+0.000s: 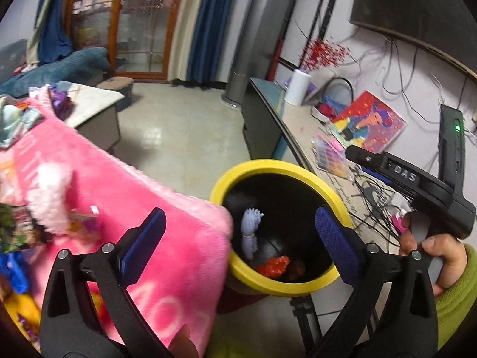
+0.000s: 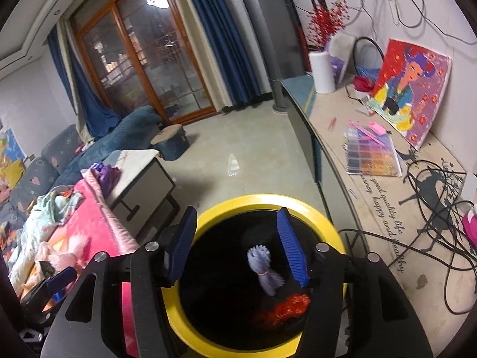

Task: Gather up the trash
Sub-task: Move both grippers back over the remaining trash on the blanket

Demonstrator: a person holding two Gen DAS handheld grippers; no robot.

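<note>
hovered right gripper [image 2: 235,244] above yellow-rimmed bin [image 2: 208,337], jaws apart, empty, likely for dropping; left gripper [image 1: 241,238] also spread wide beside pink blanket [image 1: 125,208].

A: On the left we log a surface draped in a pink blanket [image 1: 125,197]; snack wrappers [image 1: 18,232] and a crumpled pale cloth [image 2: 56,205] lie on it.

B: Agreed. Far left we note a low coffee table [image 2: 143,176], purple item at its near corner. On the right, a long counter [image 2: 337,137] carries a white roll [image 2: 321,71], a leaning painting [image 2: 411,89], a bead tray [image 2: 371,155] and black cables [image 2: 432,197].

A: Between them, pale tiled floor [image 2: 226,164] bears a yellow-rimmed bin [image 2: 268,201].
</note>
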